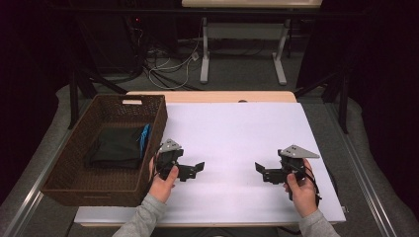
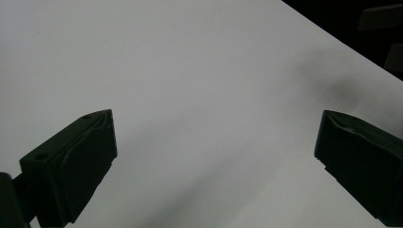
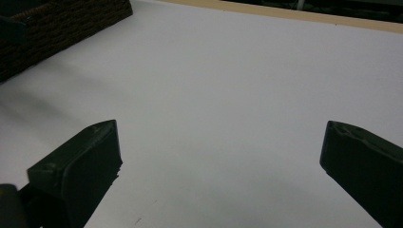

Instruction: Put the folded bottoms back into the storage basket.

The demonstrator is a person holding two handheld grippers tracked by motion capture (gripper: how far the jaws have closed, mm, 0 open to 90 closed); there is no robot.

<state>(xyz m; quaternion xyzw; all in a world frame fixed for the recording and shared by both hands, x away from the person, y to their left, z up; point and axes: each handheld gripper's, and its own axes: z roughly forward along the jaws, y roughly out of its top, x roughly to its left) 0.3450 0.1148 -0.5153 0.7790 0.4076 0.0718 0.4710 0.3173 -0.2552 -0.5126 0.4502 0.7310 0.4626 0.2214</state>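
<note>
Both hand-held grippers hover over the white counter (image 1: 237, 133), fingers spread wide and holding nothing. The left gripper (image 1: 197, 169) sits just beside a brown wicker basket (image 1: 153, 131) holding folded dark cloth (image 1: 116, 147); the right gripper (image 1: 260, 170) faces it.

Woven wicker basket (image 1: 74, 148); matt smooth white tabletop (image 1: 237, 133); black cloth (image 1: 116, 148).

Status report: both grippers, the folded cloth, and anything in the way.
Left gripper and right gripper open, empty, over the white table. Folded dark cloth lies in the wicker basket, untouched. Nothing between the grippers.
</note>
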